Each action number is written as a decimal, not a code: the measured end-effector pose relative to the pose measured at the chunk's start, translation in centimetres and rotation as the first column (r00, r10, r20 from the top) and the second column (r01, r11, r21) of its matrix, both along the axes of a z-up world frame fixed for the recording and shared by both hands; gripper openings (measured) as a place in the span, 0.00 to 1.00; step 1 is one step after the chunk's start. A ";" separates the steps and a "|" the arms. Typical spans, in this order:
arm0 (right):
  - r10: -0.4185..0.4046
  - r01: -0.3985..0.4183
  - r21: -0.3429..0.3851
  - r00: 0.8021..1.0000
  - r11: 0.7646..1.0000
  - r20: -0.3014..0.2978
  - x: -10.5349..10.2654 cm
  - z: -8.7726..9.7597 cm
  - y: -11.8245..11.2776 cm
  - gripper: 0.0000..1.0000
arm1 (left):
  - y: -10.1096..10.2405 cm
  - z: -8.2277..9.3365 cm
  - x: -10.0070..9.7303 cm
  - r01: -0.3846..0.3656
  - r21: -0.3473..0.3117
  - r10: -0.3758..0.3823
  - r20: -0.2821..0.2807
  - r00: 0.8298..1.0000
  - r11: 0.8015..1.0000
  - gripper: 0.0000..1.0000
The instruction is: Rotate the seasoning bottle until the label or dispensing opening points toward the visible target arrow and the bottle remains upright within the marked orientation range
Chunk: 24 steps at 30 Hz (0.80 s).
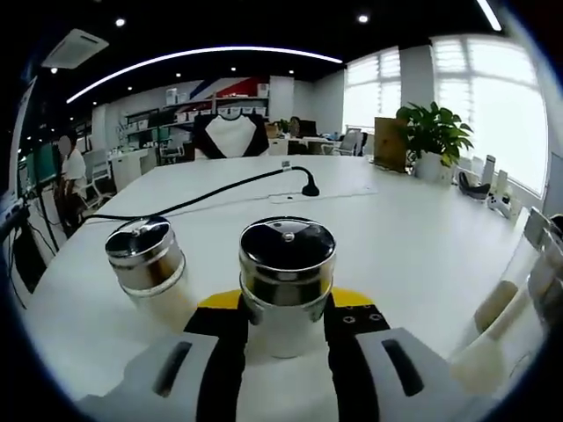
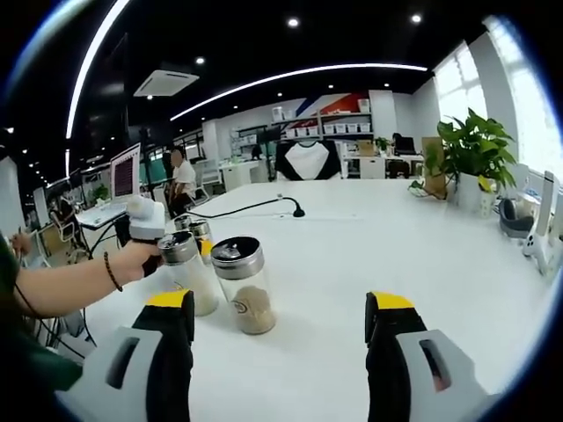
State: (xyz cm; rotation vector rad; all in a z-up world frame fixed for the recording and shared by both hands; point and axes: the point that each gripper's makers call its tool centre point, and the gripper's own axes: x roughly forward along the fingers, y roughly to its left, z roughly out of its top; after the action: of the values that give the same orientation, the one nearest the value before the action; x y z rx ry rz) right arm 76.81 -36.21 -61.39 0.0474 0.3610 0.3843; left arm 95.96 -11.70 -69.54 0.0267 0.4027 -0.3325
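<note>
A seasoning bottle (image 1: pixel 287 264) with a shiny steel cap stands upright between the jaws of my left gripper (image 1: pixel 286 303), which looks shut on its body. A second steel-capped bottle (image 1: pixel 145 255) stands free just to its left. In the right gripper view, a hand (image 2: pixel 141 259) holds the left gripper (image 2: pixel 198 251) among bottles at the left. One capped glass bottle (image 2: pixel 244 286) with brown seasoning at its bottom stands apart, ahead of my right gripper (image 2: pixel 280 308). That gripper is wide open with nothing between its yellow-tipped jaws.
The white table (image 1: pixel 422 237) stretches far ahead and to the right. A black cable with a small stand (image 1: pixel 310 187) lies across its middle. A potted plant (image 1: pixel 431 132) stands at the far right edge. A person (image 2: pixel 183 176) sits at desks beyond the left side.
</note>
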 end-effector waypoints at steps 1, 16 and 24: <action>-0.001 0.001 0.001 1.000 1.000 -0.003 -0.1 -0.1 0.0 0.81 | 0.0 0.0 0.0 0.002 0.000 -0.002 0.002 1.000 1.000 0.36; -0.019 0.019 -0.005 1.000 1.000 -0.016 -0.2 -0.6 -0.5 0.81 | 0.3 0.1 -1.5 0.024 0.002 -0.024 0.031 0.999 1.000 0.35; -0.014 0.014 -0.005 1.000 1.000 -0.019 -0.4 -1.0 -0.1 0.81 | 0.9 -0.1 -3.3 0.022 0.000 -0.022 0.028 0.999 1.000 0.35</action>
State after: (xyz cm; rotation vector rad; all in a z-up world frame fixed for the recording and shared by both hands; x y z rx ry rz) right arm 76.45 -36.29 -62.37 0.0485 0.3805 0.3689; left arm 92.65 -10.83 -69.60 0.0359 0.3747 -0.3538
